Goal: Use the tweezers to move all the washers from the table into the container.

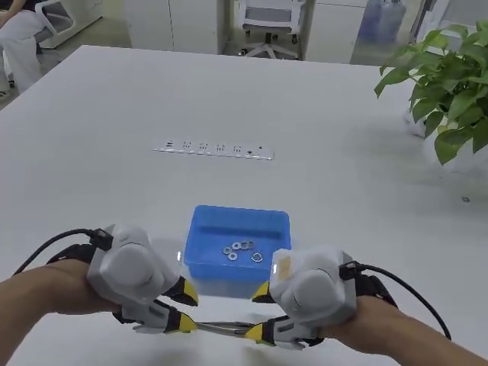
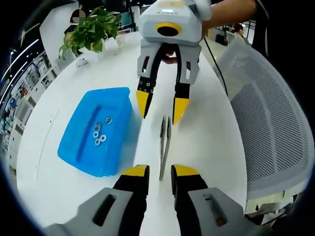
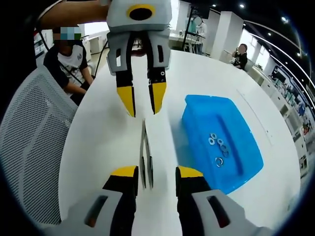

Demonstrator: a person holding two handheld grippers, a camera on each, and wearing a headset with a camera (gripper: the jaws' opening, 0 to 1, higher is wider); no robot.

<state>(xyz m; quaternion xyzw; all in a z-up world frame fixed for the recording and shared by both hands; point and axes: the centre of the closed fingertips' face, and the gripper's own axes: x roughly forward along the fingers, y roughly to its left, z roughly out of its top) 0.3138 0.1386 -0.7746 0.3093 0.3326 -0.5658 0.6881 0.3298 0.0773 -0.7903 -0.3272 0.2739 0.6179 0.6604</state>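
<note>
White tabletop (image 1: 305, 114); washers (image 1: 240, 249) sit inside the container (image 1: 221, 276); tweezers (image 1: 225, 327) lie near the front edge, job apparently done; left gripper (image 1: 185, 308) and right gripper (image 1: 258, 313) flank them, jaws apart, empty.

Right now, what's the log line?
left claw open | right claw open | tweezers on table between them | washers in blue container

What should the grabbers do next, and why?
Probably draw the left gripper and right gripper back, apart: the washers I can see lie in the blue container, and the tweezers lie flat on the table between both open grippers, unheld.
</note>
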